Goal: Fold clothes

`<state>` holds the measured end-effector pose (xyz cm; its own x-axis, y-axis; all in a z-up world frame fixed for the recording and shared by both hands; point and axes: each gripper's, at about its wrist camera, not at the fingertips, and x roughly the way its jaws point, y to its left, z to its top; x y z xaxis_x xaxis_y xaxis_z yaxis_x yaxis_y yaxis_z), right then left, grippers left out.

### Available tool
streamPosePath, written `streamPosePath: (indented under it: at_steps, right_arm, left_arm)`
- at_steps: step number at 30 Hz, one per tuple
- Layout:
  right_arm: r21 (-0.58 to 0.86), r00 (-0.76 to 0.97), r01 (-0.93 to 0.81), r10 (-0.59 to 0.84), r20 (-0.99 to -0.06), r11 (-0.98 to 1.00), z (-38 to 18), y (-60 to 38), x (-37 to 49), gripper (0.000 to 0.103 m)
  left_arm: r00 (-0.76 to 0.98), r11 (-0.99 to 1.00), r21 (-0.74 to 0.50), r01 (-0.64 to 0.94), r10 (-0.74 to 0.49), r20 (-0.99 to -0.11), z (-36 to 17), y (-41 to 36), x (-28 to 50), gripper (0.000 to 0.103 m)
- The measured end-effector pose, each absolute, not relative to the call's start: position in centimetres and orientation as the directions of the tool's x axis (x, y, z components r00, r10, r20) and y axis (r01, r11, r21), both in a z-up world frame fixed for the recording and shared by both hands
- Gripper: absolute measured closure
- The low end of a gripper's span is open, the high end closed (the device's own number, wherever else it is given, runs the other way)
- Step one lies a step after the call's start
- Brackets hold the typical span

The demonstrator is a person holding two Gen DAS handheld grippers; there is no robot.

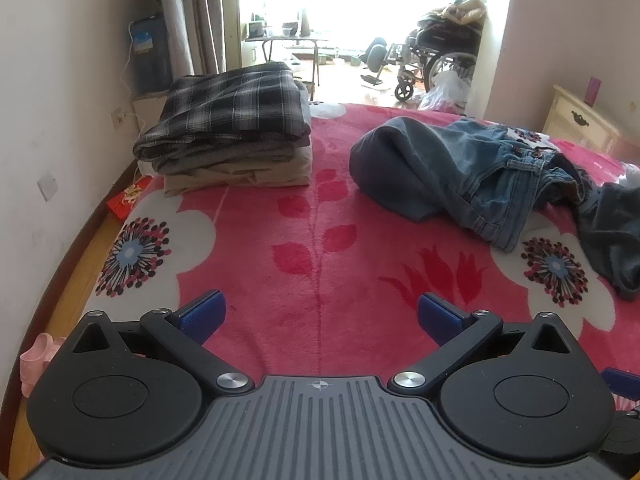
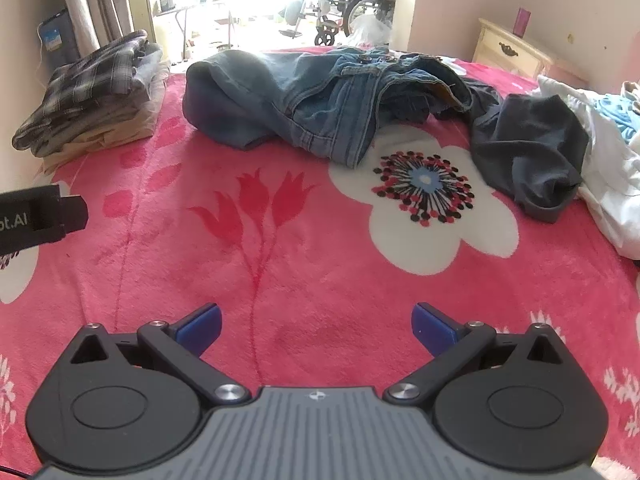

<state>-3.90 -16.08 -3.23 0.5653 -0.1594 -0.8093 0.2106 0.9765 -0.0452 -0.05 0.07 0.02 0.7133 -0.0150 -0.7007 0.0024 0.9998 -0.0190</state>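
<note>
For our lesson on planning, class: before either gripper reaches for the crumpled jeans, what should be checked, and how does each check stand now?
1. Left gripper open and empty: ok.
2. Right gripper open and empty: ok.
3. Crumpled blue denim jeans unfolded, within view: ok.
4. Bare pink floral blanket in front for folding: ok.
5. Jeans free of the dark grey garment: cannot tell.
6. Folded stack topped by plaid cloth tidy, apart from jeans: ok.
</note>
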Motion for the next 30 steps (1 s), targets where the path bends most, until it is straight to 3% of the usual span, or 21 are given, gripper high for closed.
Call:
streamPosePath:
  at_steps: [30]
  right_arm:
    - [-0.029,0.602,0.259,-0.185,-0.777,0.965,-2.1,-16.9,-4.2,0.0]
  left_arm:
    - [0.731,0.998,-0.036,0.042,-0.056,-0.68,0.2,0.4,-0.8,0.0]
